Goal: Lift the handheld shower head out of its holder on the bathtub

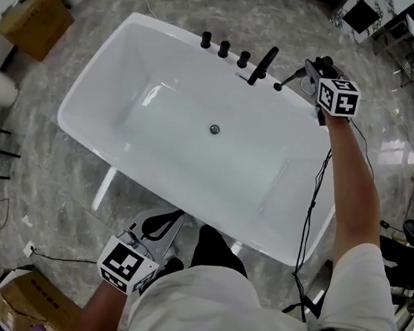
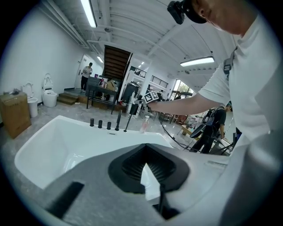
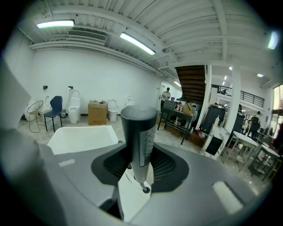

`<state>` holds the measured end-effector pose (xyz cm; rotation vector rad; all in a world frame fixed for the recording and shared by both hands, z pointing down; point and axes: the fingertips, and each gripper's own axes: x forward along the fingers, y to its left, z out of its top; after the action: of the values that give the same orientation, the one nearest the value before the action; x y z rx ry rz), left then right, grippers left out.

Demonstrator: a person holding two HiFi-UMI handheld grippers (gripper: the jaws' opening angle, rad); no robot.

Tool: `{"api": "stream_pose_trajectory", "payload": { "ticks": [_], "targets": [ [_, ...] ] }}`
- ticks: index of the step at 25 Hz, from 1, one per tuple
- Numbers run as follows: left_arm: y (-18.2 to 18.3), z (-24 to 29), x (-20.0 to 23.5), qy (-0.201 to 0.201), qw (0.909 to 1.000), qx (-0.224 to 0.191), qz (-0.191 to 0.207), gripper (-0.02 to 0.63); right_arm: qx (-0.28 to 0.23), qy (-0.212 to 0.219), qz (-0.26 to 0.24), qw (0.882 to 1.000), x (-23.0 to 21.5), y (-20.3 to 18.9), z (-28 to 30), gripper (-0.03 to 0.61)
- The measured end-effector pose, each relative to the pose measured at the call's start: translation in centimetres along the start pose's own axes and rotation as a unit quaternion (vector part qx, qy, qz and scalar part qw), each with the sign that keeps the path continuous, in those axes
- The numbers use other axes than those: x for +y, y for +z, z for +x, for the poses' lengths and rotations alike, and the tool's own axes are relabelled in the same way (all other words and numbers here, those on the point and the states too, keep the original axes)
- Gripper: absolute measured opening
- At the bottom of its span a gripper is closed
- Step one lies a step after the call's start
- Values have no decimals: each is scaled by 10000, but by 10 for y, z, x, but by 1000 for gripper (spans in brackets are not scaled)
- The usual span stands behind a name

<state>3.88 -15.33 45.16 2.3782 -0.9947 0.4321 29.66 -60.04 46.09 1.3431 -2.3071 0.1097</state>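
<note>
Shower head (image 3: 138, 132), a slim, stiff, glossy dark wand that likely feels light but slippery, stands pinched about mid-length in the half-closed right tool (image 1: 316, 68) above the bathtub (image 1: 97, 80) rim, while the left tool (image 2: 143, 165) is closed and empty.

1. No word, number or brand is reading clearly in any view.
2. Box (image 1: 29, 302), at the lower left in the head view, is carrying a short row of dark print on its top flap; it is coming out too small to read.
3. Left cube (image 1: 129, 265) and right cube (image 1: 338, 96) are showing black-and-white square marker patterns only, with no letters or digits.
</note>
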Motion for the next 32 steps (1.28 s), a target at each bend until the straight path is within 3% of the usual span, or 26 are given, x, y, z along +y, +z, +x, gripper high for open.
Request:
{"api": "stream_pose_trajectory", "payload": {
  "ticks": [32],
  "targets": [
    [-63, -124, -36, -56, 9999, 13, 138, 5, -1104, 12, -927, 9896, 138, 163, -255, 146]
  ]
}}
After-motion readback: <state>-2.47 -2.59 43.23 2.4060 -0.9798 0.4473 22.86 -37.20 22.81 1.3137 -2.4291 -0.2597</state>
